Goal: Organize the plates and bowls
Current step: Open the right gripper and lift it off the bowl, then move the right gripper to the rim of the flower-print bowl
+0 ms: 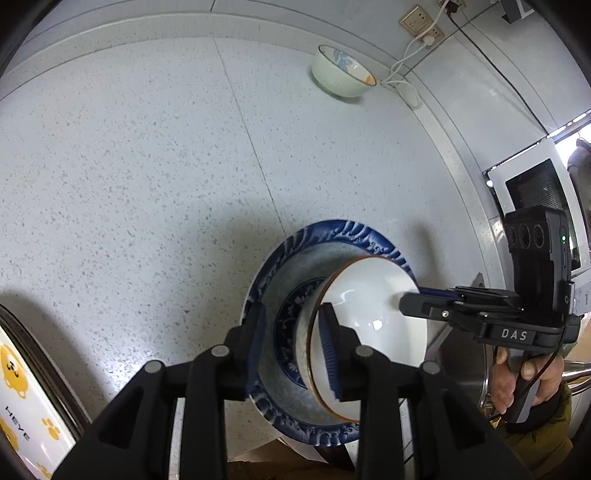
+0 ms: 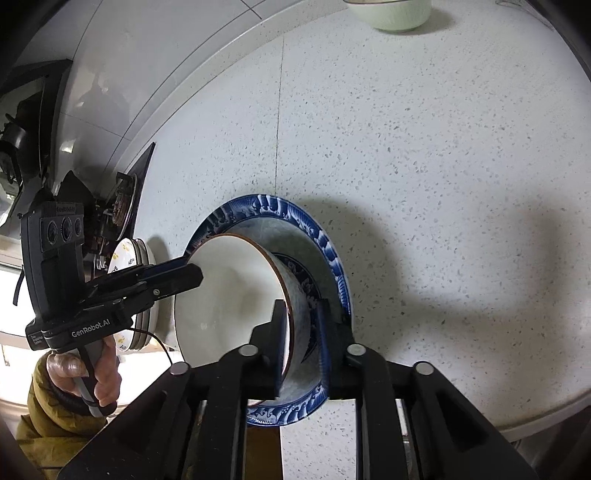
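Observation:
A bowl (image 1: 369,295) (image 2: 229,288), white inside with a brown rim and speckled blue-grey outside, sits in a blue patterned plate (image 1: 332,229) (image 2: 266,205) on the speckled counter. My left gripper (image 1: 293,343) straddles the bowl's near wall, one finger inside and one outside. A gap shows beside the outer pad, so it is open. My right gripper (image 2: 303,332) straddles the opposite wall the same way, its pads loose around the rim, open. Each gripper shows in the other's view, the right gripper (image 1: 406,304) and the left gripper (image 2: 195,275) reaching over the rim.
A pale green bowl (image 1: 340,74) (image 2: 391,14) stands far back near the wall, by sockets and white cables (image 1: 421,22). Stacked plates with yellow paw prints (image 1: 18,387) (image 2: 125,254) sit left of the blue plate. A microwave (image 1: 535,184) stands right, a stove (image 2: 122,199) left.

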A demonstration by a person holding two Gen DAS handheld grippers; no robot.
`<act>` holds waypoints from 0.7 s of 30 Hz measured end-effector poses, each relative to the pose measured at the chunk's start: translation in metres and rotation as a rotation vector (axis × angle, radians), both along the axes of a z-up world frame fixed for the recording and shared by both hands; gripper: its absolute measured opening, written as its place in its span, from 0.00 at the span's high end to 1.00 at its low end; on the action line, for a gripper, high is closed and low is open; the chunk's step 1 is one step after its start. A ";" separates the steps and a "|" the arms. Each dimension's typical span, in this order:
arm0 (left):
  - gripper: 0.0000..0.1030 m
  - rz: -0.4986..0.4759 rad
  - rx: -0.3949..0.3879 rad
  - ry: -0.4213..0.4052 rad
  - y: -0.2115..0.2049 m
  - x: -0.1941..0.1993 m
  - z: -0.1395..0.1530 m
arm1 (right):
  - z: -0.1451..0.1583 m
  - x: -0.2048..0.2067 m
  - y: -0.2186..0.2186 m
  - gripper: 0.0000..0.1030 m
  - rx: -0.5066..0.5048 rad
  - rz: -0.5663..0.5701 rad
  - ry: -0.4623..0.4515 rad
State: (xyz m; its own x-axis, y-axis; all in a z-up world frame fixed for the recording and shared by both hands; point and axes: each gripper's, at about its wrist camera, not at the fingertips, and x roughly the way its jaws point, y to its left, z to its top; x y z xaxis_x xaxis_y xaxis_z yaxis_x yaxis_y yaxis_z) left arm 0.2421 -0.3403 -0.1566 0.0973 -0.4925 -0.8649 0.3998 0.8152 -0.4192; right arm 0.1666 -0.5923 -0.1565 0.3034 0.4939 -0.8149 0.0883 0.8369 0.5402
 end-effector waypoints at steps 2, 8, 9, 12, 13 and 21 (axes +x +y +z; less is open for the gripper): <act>0.71 0.008 0.002 -0.014 0.005 0.001 0.007 | 0.008 -0.003 -0.002 0.75 -0.010 -0.003 -0.022; 0.57 0.048 -0.054 -0.007 0.016 0.028 0.035 | 0.035 -0.003 -0.027 0.56 -0.020 -0.053 -0.095; 0.53 0.058 -0.068 0.003 0.016 0.036 0.038 | 0.040 0.000 -0.035 0.54 -0.016 -0.072 -0.109; 0.49 0.064 -0.092 0.009 0.007 0.063 0.050 | 0.053 0.015 -0.057 0.47 -0.015 -0.134 -0.144; 0.47 0.063 -0.095 0.011 0.001 0.073 0.054 | 0.057 0.021 -0.064 0.45 -0.021 -0.154 -0.154; 0.45 0.054 -0.090 0.047 -0.069 0.181 0.054 | 0.071 0.109 -0.118 0.38 -0.057 -0.237 -0.167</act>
State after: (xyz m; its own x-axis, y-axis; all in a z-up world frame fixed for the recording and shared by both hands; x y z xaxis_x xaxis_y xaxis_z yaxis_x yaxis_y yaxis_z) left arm 0.4235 -0.4092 -0.1027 0.0861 -0.5634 -0.8217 0.3349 0.7931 -0.5087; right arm 0.2752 -0.7102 -0.0860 0.5369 0.3481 -0.7685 0.1986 0.8331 0.5162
